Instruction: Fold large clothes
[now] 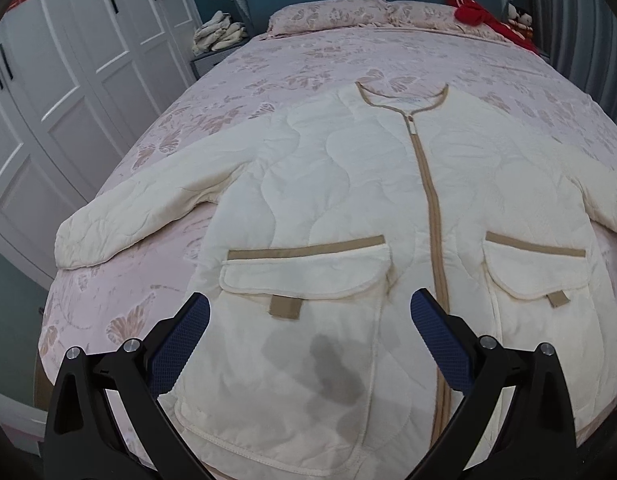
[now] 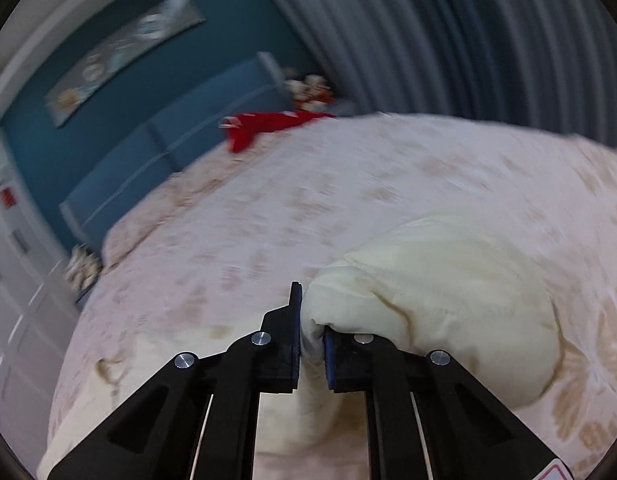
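A cream quilted jacket [image 1: 328, 184] with tan zip and two flap pockets lies face up, spread flat on the bed. My left gripper [image 1: 310, 312] is open and hovers above the jacket's lower left front, near the left pocket. In the right wrist view, my right gripper [image 2: 311, 332] is shut on the cream jacket sleeve [image 2: 428, 292], which bunches up around the fingers and is lifted off the bed. This view is motion-blurred.
The bed [image 1: 268, 64] has a pink floral cover and pillows at the head. A red garment [image 1: 480, 14] lies at the far right corner. White wardrobes [image 1: 68, 80] stand to the left, a grey curtain [image 2: 448, 40] to the right.
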